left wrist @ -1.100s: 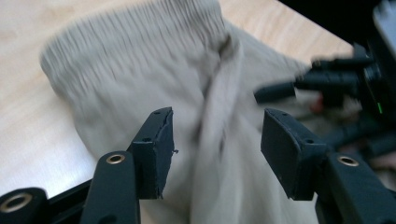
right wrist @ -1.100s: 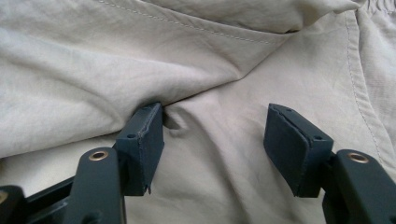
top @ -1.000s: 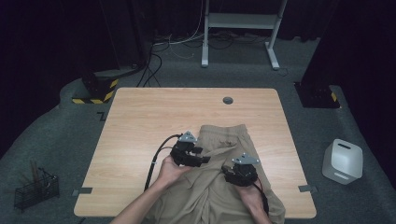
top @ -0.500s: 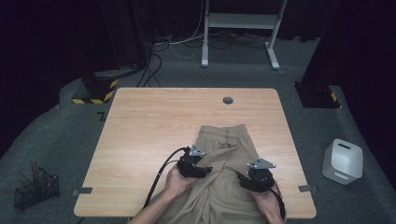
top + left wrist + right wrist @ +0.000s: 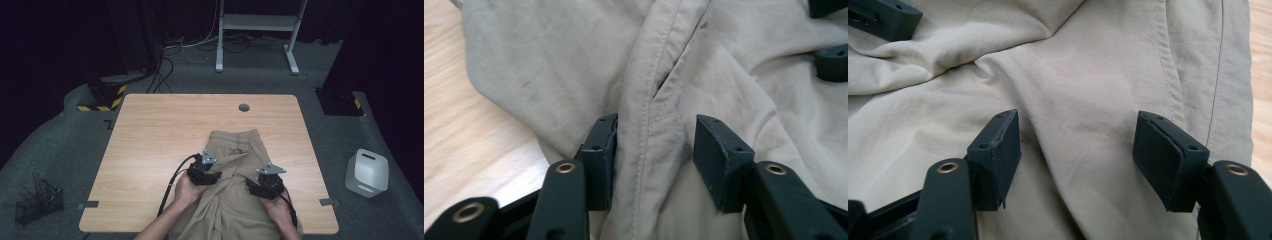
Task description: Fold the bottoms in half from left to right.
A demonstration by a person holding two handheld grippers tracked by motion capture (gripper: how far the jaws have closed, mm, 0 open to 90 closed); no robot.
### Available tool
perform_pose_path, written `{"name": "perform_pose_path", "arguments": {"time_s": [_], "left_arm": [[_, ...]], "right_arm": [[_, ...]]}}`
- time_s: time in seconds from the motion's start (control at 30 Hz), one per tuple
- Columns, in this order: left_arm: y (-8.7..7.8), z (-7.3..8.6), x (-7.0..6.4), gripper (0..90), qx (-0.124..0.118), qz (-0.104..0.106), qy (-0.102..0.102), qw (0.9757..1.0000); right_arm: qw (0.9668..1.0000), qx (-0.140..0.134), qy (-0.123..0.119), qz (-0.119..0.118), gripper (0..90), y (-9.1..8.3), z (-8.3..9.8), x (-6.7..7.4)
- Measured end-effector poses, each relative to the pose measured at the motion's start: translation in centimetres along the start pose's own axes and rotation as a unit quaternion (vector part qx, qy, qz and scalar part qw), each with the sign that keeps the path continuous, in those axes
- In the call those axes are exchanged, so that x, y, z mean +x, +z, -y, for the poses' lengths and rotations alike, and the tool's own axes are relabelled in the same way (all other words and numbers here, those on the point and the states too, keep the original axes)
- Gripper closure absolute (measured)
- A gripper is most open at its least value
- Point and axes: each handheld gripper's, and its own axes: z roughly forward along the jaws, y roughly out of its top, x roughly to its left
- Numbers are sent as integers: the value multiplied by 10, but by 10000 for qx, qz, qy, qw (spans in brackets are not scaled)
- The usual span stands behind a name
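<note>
The left tongs (image 5: 651,150) have sunk onto the trousers (image 5: 235,165), jaws just closing around a raised seam fold, seemingly not pinching yet; the right tongs (image 5: 1078,155) gape open over flat cloth.

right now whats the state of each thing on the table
trousers: unfolded, rumpled, waistband away from the person, lower part hanging off the near edge
left hand-held gripper: jaws have just been closing, a stitched fold between them, not yet pinched
right hand-held gripper: open over flat cloth
table: bare wood around the trousers
</note>
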Motion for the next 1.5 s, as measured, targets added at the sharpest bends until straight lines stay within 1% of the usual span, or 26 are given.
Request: {"name": "perform_pose_path", "arguments": {"time_s": [0.1, 0.13, 0.17, 0.23, 0.27, 0.3, 0.33, 0.4, 0.43, 0.63, 0.73, 0.83, 0.87, 0.93, 0.97, 1.0, 1.03, 1.07, 1.13, 1.23, 1.27, 1.33, 1.37, 1.4, 1.43, 1.5], "left_arm": [[-2, 1, 11, 544, -1, -105, -109, 9999], [-2, 1, 11, 546, -1, -105, -109, 9999], [-3, 1, 15, 546, 5, -145, -139, 9998], [-4, 3, 23, 554, 1, -196, -219, 9996], [-6, 4, 31, 558, -8, -272, -277, 9992], [-6, 4, 31, 559, -8, -272, -277, 9992], [-7, 5, 35, 561, -12, -315, -304, 9990], [-9, 8, 45, 565, -45, -400, -397, 9984], [-11, 10, 52, 578, -73, -446, -454, 9979], [-15, 11, 76, 597, -20, -572, -669, 9961], [-15, 9, 84, 614, 45, -603, -772, 9952], [-19, 6, 83, 672, 18, -631, -755, 9951], [-25, 4, 80, 700, -107, -576, -727, 9956], [-30, 1, 75, 773, -228, -485, -660, 9964], [-33, -1, 72, 816, -263, -452, -592, 9969], [-35, -4, 70, 853, -293, -386, -581, 9971], [-35, -4, 70, 867, -293, -386, -581, 9971], [-38, -11, 65, 872, -351, -249, -543, 9976], [-42, -18, 59, 874, -457, -107, -489, 9977], [-45, -26, 48, 875, -686, 209, -513, 9961], [-44, -28, 44, 875, -701, 285, -501, 9959], [-36, -30, 36, 875, -566, 230, -327, 9976], [-30, -30, 34, 874, -472, 199, -305, 9982], [-30, -30, 34, 874, -472, 199, -305, 9982], [-18, -26, 35, 874, -296, 124, -344, 9989], [-10, -20, 40, 873, -208, 35, -495, 9986]], "right_arm": [[10000, -33, -15, -11, 356, 8, -8, 4], [10000, -54, -9, -15, 355, 11, -10, 6], [10000, -54, -9, -15, 355, 11, -10, 6], [10000, -86, -12, -21, 356, 17, -15, 10], [9999, -96, -25, -30, 356, 23, -21, 14], [9999, -98, -32, -38, 357, 26, -24, 16], [9999, -108, -21, -42, 357, 29, -27, 18], [9999, -112, -38, -52, 358, 32, -30, 20], [9999, -113, -40, -67, 358, 38, -36, 25], [9998, -142, -83, -91, 360, 56, -54, 36], [9998, -166, -68, -63, 361, 63, -61, 40], [9998, -185, -34, -39, 362, 67, -65, 41], [9998, -192, -30, -39, 362, 67, -65, 42], [9998, -210, -33, -36, 362, 67, -64, 41], [9998, -211, -32, -37, 362, 67, -64, 41], [9998, -211, -34, -36, 362, 67, -64, 41], [9998, -213, -34, -37, 362, 67, -64, 41], [9997, -218, -33, -36, 362, 67, -64, 41], [9997, -233, -38, -35, 362, 67, -64, 41], [9997, -235, -37, -32, 362, 67, -64, 41], [9997, -230, -31, -35, 362, 67, -64, 41], [9997, -225, -35, -42, 363, 68, -64, 41], [9998, -211, -37, -55, 363, 67, -64, 41], [9998, -187, -54, -76, 368, 67, -65, 41], [9998, -142, -56, -88, 377, 66, -65, 40], [9999, -107, -66, -91, 383, 61, -65, 40]]}}
